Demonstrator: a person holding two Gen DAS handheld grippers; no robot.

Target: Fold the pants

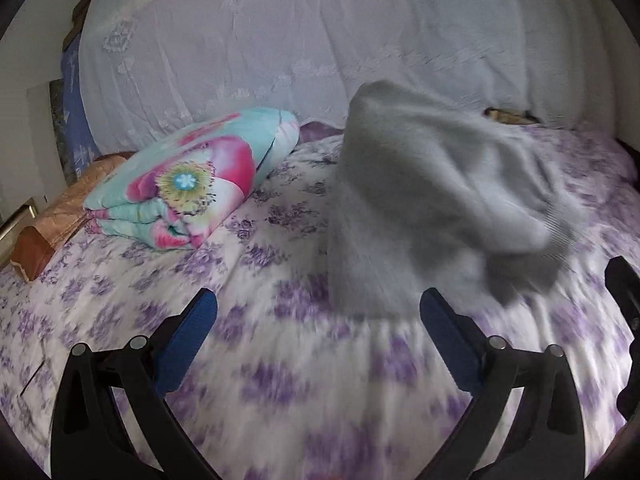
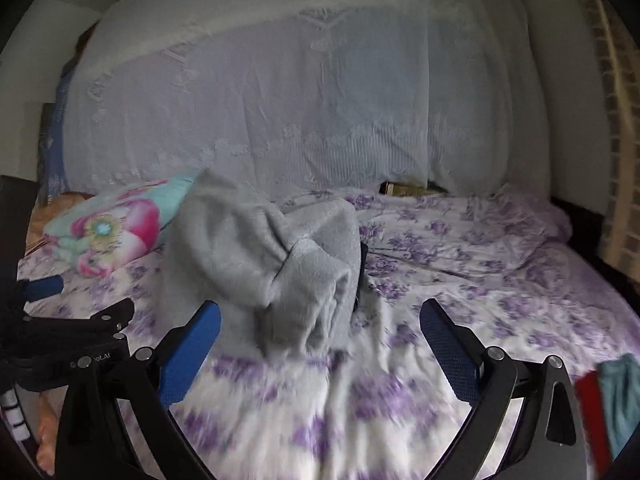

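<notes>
Presently both of my tools are over the bed (image 1: 280, 360), which wears a white sheet with purple flowers. My left hand-held gripper (image 1: 318, 312) stands wide, blue pads apart, nothing between them. My right hand-held gripper (image 2: 320, 320) is likewise spread wide and holds nothing.

Grey fleece pants (image 1: 432, 200) lie in a rumpled heap on the sheet, ahead of both tools. In the left view the heap sits ahead and to the right of the pads, blurred at its near edge. In the right view the pants (image 2: 260, 256) sit ahead and to the left, bunched with a fold drooping over the front.

Folded floral quilt (image 1: 192, 180), turquoise and pink, rests on the bed left of the pants, apart from them. A brown bolster (image 1: 60, 220) lies beside the quilt at the bed's edge. White lace curtain (image 1: 280, 40) hangs behind the bed.

Red and teal cloth (image 2: 608, 400) shows at the right view's lower right edge; I cannot tell what it is.
</notes>
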